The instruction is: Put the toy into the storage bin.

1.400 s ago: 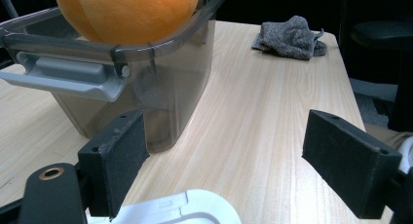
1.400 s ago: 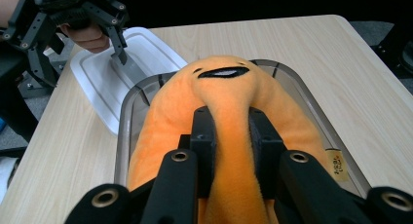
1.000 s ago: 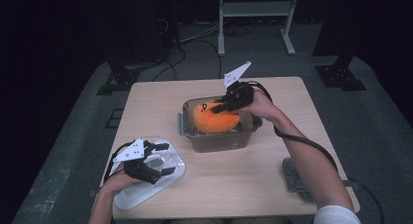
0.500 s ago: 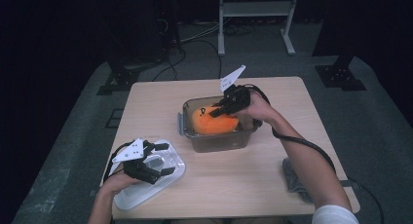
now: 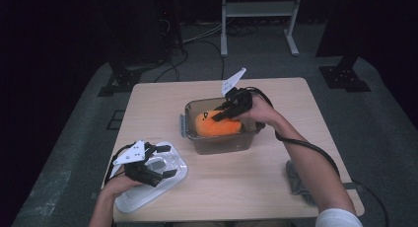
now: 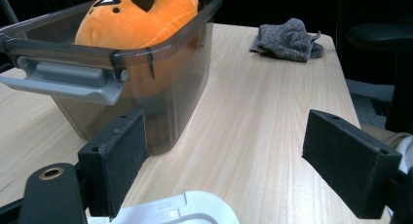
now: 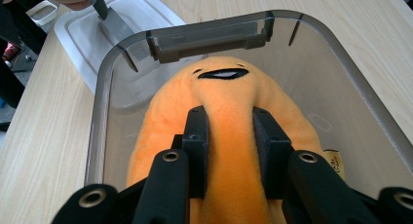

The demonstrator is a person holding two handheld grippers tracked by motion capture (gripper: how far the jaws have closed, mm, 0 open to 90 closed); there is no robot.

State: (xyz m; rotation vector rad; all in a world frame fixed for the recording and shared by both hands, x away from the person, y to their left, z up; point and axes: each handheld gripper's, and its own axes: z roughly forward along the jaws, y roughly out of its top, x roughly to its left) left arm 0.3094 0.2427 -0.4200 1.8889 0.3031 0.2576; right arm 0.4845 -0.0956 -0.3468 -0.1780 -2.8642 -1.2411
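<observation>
High view, from the left: the left gripper point(image 5: 156, 162) rests over the white lid point(image 5: 170, 180) at the near left corner of the table point(image 5: 236, 187), jaws wide apart with nothing between them. To its right stands the clear bin point(image 5: 217, 144) with the orange plush toy point(image 5: 209, 124) inside, and the right gripper point(image 5: 226, 113) reaches down into it. Its jaws have just been opening a little, yet the right gripper view shows both pads point(image 7: 197, 151) pressed against a ridge of the toy's fabric (a pinched fold between them). That view also shows the toy's black mouth point(image 7: 223, 74), facing the bin's grey handle point(image 7: 209, 38); its long axis runs along the bin's length. The left gripper view adds a grey cloth point(image 6: 287, 38) lying on the far table edge.
</observation>
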